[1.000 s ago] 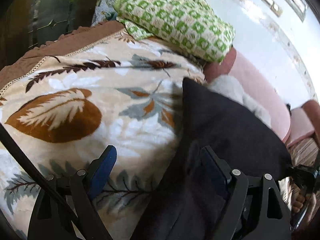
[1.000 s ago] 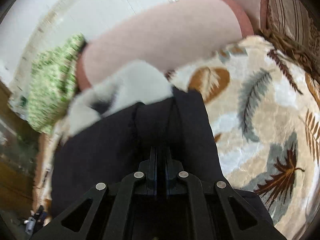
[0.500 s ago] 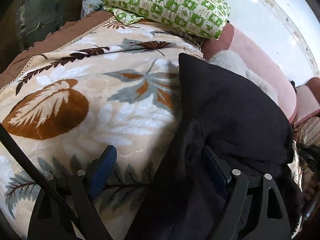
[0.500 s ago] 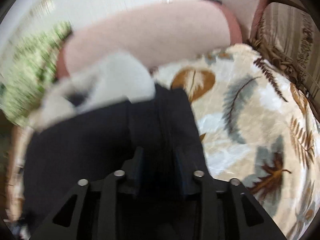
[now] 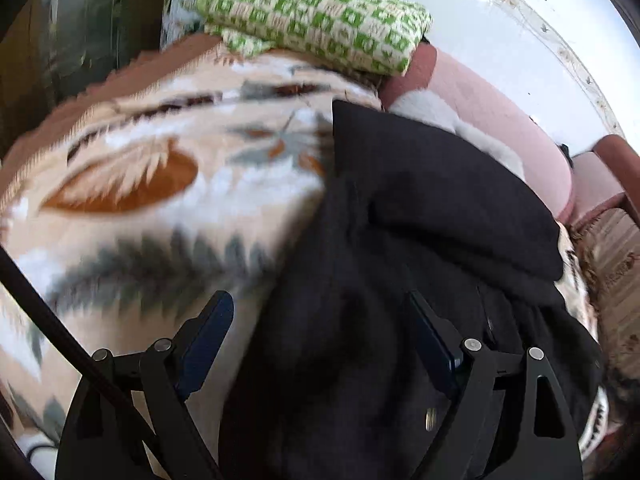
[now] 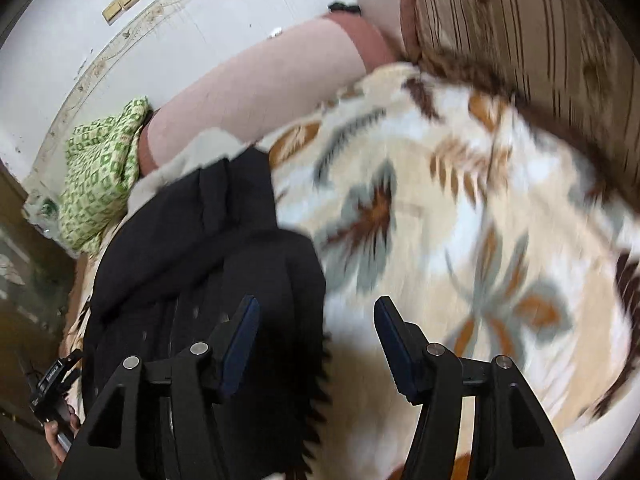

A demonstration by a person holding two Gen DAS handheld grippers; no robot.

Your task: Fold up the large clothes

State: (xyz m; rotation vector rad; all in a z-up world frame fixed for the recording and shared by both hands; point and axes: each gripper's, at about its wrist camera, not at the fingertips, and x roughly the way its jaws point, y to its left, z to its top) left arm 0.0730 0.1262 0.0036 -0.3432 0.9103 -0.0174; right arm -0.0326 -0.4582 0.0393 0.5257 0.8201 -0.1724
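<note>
A large black garment [image 5: 420, 248] lies partly folded on a leaf-patterned blanket [image 5: 152, 184], one layer doubled over at its far end. It also shows in the right wrist view [image 6: 208, 248]. My left gripper [image 5: 320, 312] is open, its jaws spread wide over the garment's near left edge, holding nothing. My right gripper [image 6: 316, 320] is open above the garment's right edge and the blanket [image 6: 460, 240], holding nothing.
A green-and-white checked cloth [image 5: 320, 12] lies at the blanket's far end beside a pink bolster [image 5: 500, 120]. A white fluffy thing [image 5: 460, 132] sits behind the garment. A striped brown cushion [image 6: 520, 20] lies at the far right. A dark cabinet [image 5: 60, 20] stands to the left.
My right gripper was shut on the black garment, then opened and let it go, shifting right. The garment's folded layer now lies flat. My left gripper stayed open, moving slightly.
</note>
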